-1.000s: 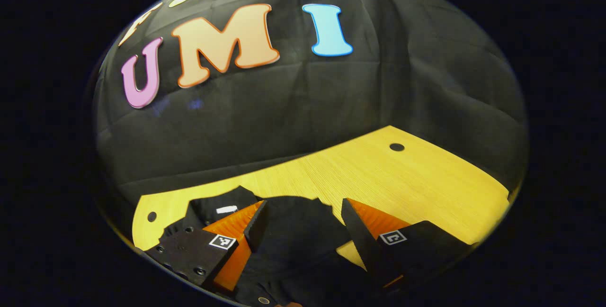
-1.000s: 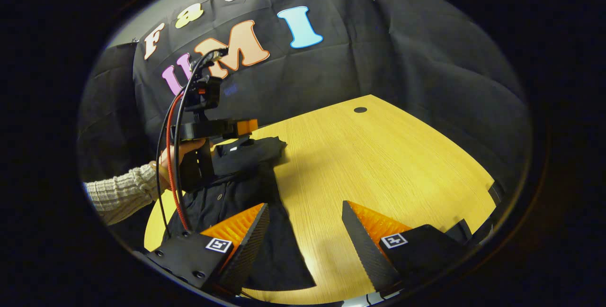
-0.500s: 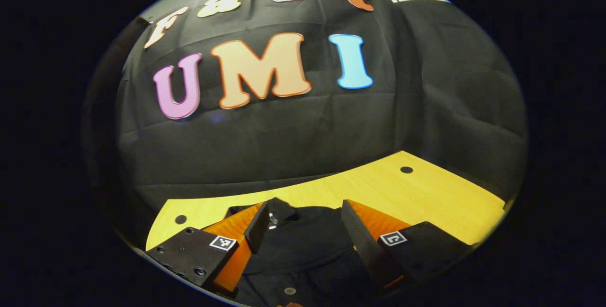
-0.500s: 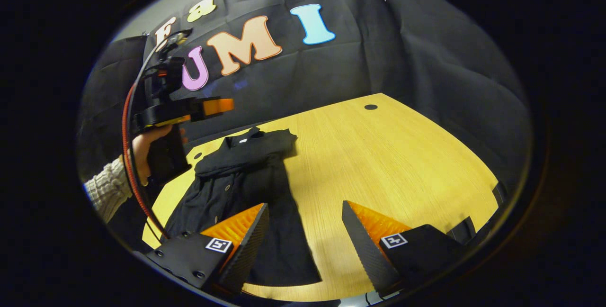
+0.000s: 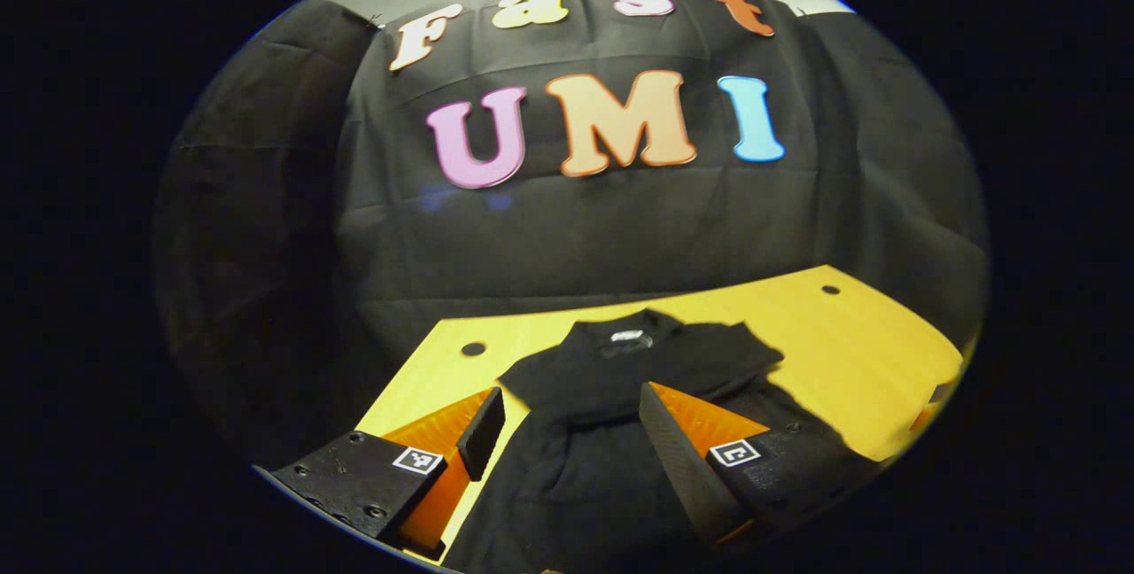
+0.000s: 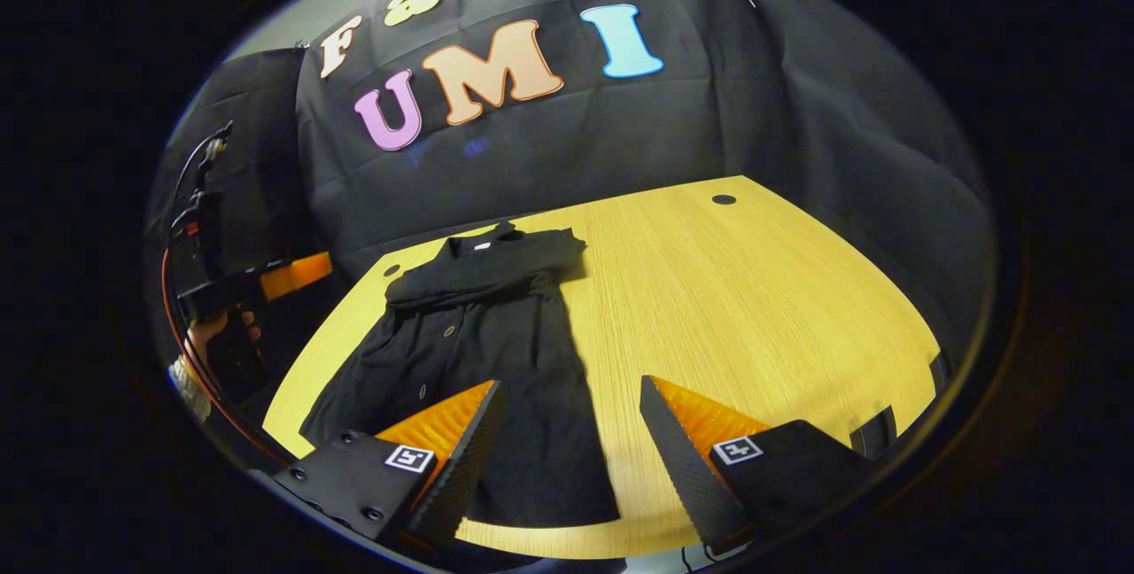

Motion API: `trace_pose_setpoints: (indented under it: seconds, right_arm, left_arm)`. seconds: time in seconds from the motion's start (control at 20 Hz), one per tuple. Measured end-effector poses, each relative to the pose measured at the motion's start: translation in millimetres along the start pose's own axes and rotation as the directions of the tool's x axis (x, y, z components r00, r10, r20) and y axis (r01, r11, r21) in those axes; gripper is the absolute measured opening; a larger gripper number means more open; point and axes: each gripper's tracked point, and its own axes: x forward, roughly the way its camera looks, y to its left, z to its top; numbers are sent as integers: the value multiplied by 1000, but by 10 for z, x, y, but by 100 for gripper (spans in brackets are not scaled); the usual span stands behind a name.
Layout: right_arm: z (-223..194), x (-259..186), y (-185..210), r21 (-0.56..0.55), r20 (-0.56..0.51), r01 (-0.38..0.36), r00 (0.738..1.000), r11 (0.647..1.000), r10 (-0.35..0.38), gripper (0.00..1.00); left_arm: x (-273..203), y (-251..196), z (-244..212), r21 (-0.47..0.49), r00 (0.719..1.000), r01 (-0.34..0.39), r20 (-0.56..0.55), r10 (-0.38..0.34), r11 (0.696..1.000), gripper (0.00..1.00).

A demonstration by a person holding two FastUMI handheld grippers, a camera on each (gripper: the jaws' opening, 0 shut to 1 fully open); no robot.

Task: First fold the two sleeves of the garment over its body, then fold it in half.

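Black button-front garment (image 6: 478, 326) lies flat on your yellow wooden table (image 6: 753, 290), collar toward the booth wall and hem toward you, so its long axis runs straight away from both tools. Both sleeves look folded across the chest, which suggests the half fold is next. Your right gripper (image 6: 567, 432) hovers over the hem's right corner, fingers apart and empty. Your left gripper (image 5: 567, 432), also spread and empty, sits above the garment's lower body, off its left edge.

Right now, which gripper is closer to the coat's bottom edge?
Right. The right gripper hovers at the coat's bottom edge; the left gripper hangs beyond the table's left side.
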Motion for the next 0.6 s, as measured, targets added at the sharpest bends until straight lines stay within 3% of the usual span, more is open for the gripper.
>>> trace_pose_setpoints:
  seconds: [0.1, 0.3, 0.6]
  right_arm:
    - [-114, 20, 49, -10, -16, -5, 1000, 1000, 5, 98]
    - [-391, 83, 176, -59, -70, -23, 997, 998, 19, 98]
    - [-620, 189, 222, -101, -126, -25, 992, 995, 12, 98]
  left_arm:
    - [-232, 159, -214, -18, 1000, -29, -11, 29, 999, 94]
    - [-635, 407, -926, 4, 986, -79, -149, 79, 997, 93]
    - [-1046, 477, -1624, -9, 946, -84, -315, 77, 996, 94]
